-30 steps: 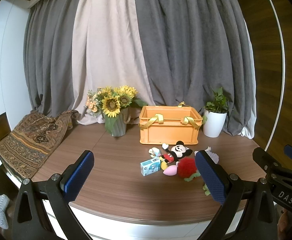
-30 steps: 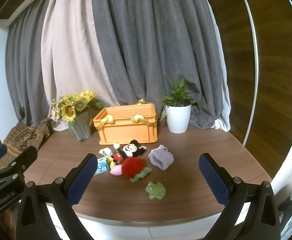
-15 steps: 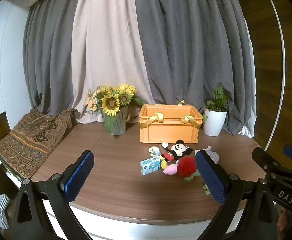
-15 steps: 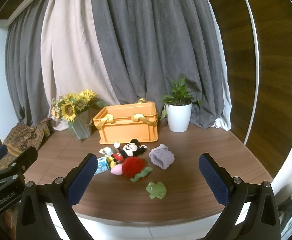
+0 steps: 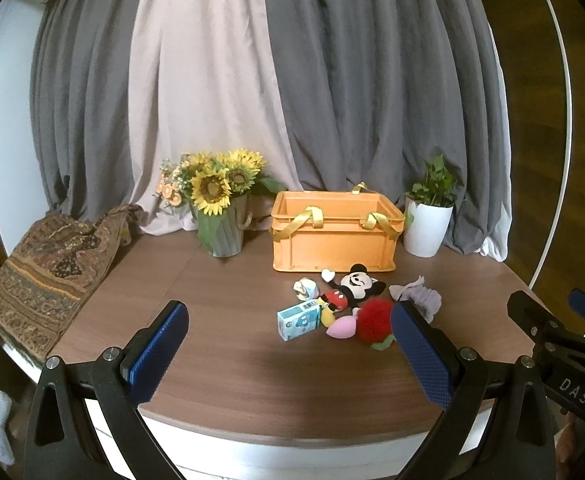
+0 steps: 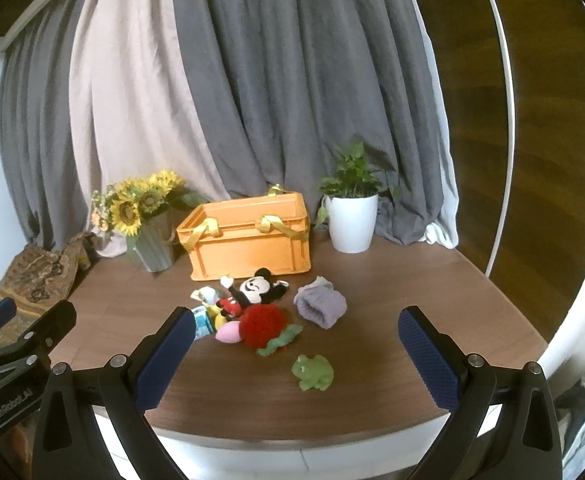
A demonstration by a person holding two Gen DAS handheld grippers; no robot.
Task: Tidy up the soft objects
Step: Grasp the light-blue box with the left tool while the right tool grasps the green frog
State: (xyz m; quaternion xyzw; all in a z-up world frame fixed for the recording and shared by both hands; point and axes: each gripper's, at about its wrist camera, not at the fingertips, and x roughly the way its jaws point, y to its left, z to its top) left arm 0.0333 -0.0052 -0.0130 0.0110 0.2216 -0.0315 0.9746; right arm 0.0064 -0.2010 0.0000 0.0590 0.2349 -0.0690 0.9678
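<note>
- Left hand-held gripper (image 5: 288,344): jaws wide apart, nothing between them, held above the near edge of the desk (image 5: 220,344)
- Right hand-held gripper (image 6: 296,344): jaws also wide apart and holding nothing, above the same near edge
- Orange crate (image 5: 334,236) stands toward the back of the desk, open on top, yellow straps draped over its rim
- Soft things lie in a cluster just in front of the crate: mouse plush (image 6: 252,290) on its back, red pompom (image 6: 261,325) touching it on the near side, pink egg (image 6: 228,332) against the pompom
- Blue box (image 5: 298,322) lies left of the plush; a small patterned ball (image 5: 306,290) sits behind it, near the crate
- Purple cloth (image 6: 320,306) lies bunched to the right of the plush, a little apart
- Green frog (image 6: 312,372) sits alone, nearest the desk's front edge
- Sunflowers (image 5: 220,188) in a grey vase stand left of the crate; potted plant (image 6: 352,216) in a white pot right of it
- Patterned fabric (image 5: 44,276) hangs over the desk's left edge; curtains (image 6: 252,80) behind
</note>
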